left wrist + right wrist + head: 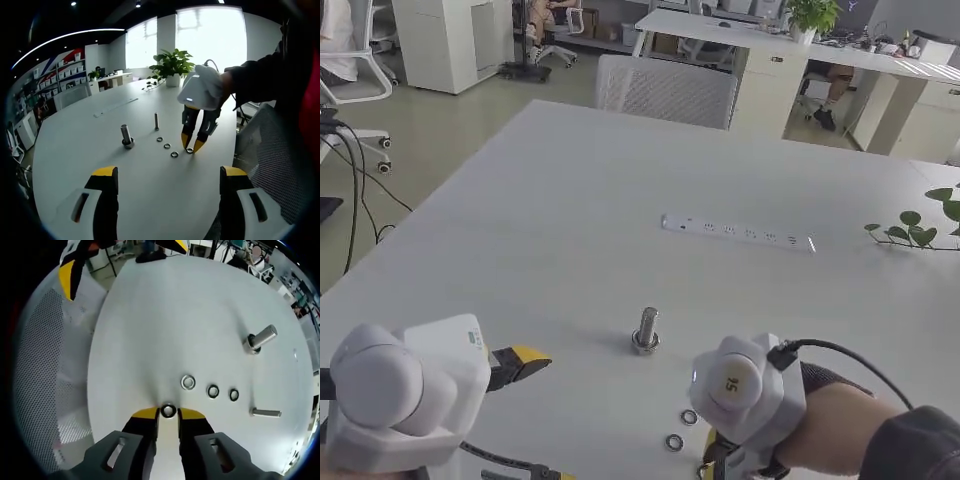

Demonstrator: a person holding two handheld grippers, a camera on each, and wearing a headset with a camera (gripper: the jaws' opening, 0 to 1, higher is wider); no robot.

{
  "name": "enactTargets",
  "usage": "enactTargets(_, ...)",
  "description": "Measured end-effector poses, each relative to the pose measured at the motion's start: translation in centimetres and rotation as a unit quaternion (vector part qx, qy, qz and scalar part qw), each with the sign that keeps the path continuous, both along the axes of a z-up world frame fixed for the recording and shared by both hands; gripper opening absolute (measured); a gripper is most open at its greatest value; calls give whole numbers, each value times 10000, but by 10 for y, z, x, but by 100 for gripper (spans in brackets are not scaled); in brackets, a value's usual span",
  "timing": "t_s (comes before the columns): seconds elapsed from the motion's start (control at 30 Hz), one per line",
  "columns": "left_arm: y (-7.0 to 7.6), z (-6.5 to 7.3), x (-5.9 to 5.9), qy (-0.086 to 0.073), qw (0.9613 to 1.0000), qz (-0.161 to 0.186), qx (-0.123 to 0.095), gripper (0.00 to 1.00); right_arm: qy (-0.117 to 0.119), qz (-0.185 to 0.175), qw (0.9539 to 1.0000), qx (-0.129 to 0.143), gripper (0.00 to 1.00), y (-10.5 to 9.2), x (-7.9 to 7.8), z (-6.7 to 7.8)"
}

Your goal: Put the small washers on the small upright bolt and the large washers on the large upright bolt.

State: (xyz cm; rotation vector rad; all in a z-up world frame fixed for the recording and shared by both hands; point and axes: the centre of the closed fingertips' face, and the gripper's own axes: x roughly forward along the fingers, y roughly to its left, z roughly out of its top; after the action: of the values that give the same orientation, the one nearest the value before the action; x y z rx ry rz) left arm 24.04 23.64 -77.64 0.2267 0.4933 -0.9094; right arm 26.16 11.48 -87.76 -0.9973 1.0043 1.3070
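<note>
- While the left claw (pixel 169 175) hangs wide apart over the near edge of the counter (pixel 75 145) with nothing in it, the right claw (pixel 193 146) points down, its tips at the counter top on either side of a washer (pixel 168 410).
- The right claw's jaws stand close about that washer. I cannot tell whether they pinch it or merely bracket it. The washer lies flat on the counter.
- Three other washers (pixel 213 391) lie in a row just beyond, apart from one another, and the nearest looks the broadest.
- The large bolt (pixel 260 338) and the small bolt (pixel 156 121) stand upright further on. I see no washer threaded on either.
- Step in hand, as I judge it: picking up the first washer, so the task is barely begun.
- The next move calls for a firm pinch on a thin, flat ring, which could slip or flick out of the tips.
- After that come lifting it level and carrying it to the matching bolt. Its size is hard to judge against the others, so it needs checking first. Then the hole has to be centred over the bolt's tip before release.
- Writing: a yellow mark (pixel 732 384) on the right claw's housing reads like "54", though I am not sure of it. No brand is legible.
</note>
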Motion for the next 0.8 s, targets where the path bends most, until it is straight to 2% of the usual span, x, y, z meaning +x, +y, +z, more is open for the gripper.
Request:
enactTargets(0.27, 1, 0, 0, -5, 10000, 9, 7, 83, -107, 52, 9999, -47, 15, -2, 0, 0)
enactTargets(0.8, 0, 1, 0, -3, 10000, -2, 15, 82, -17, 24, 10000, -34, 14, -4, 0, 0)
